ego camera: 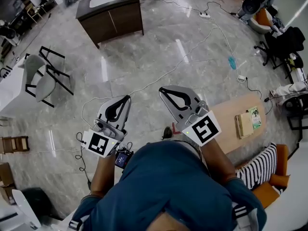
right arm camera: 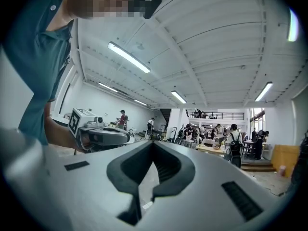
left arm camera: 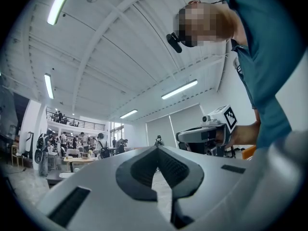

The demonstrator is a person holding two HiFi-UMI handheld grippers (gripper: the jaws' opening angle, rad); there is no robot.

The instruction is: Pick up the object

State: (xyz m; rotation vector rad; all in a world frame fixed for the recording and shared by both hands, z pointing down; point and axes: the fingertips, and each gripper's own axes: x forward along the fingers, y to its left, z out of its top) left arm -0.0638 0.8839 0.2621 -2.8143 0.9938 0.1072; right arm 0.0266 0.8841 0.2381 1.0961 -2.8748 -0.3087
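Left gripper (ego camera: 126, 99) and right gripper (ego camera: 162, 90) are held out level over the grey floor (ego camera: 144, 57), both pinched fully closed with nothing gripped. The object can't really be identified, but a tan book-like thing (ego camera: 244, 125) is seen on the wooden table (ego camera: 225, 125), just right of the right gripper

Grey left gripper (ego camera: 127, 98); black-white striped cloth (ego camera: 260, 163), perhaps.

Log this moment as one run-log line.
grey left gripper: shut, empty | grey right gripper: shut, empty | both over glossy grey marble floor | low light-wood table: untouched | pick-up: not started
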